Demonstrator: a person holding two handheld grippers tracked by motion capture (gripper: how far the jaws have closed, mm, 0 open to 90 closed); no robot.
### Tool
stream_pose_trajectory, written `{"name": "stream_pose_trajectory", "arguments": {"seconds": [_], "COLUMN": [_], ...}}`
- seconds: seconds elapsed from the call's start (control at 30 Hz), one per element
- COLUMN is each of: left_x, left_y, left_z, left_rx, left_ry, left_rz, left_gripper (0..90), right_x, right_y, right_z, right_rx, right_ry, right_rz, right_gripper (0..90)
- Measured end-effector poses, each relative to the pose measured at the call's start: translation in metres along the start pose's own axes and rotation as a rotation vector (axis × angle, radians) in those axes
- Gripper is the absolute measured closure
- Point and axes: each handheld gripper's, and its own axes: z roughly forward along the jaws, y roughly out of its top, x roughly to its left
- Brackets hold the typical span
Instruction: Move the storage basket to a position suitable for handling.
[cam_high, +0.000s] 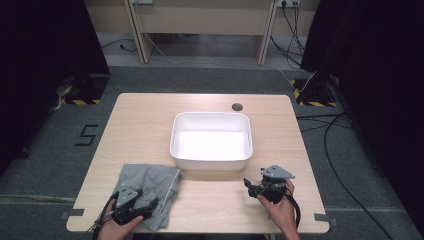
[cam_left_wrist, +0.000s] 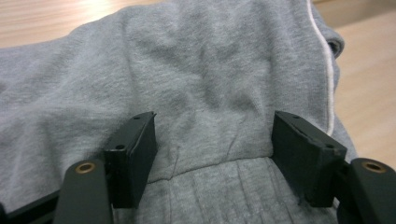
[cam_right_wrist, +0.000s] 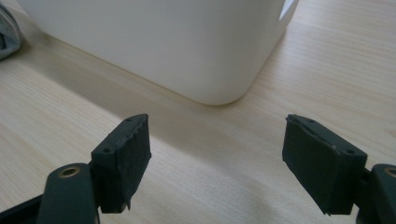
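Left gripper view: left gripper (cam_left_wrist: 212, 154) jaws apart over grey sweatshirt (cam_left_wrist: 196, 79), approach step; next, close on fabric. Right gripper (cam_right_wrist: 217, 163) apart, idle.

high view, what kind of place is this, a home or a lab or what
Most likely a lab or recording room set up for handling trials: a bare wooden table on grey carpet, black curtains at both sides, loose cables trailing across the floor, and hazard-striped tape at the stands' bases.

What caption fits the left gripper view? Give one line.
Open left gripper poised over crumpled grey garment on wooden table.
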Motion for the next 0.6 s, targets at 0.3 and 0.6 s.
{"name": "stream_pose_trajectory", "arguments": {"seconds": [0.3,0.6], "left_x": [-0.051,-0.093], "left_y": [0.010,0.023], "left_z": [0.018,0.039], "left_rx": [0.022,0.041], "left_ry": [-0.095,-0.170], "left_rz": [0.087,0.150], "left_gripper": [28.0,26.7], "right_x": [0.011,0.021], "right_y": [0.000,0.001], "right_z": [0.004,0.004], "right_rx": [0.015,0.013], "right_ry": [0.030,0.056], "right_rz": [-0.018,-0.041], "right_gripper": [24.7,24.7]}}
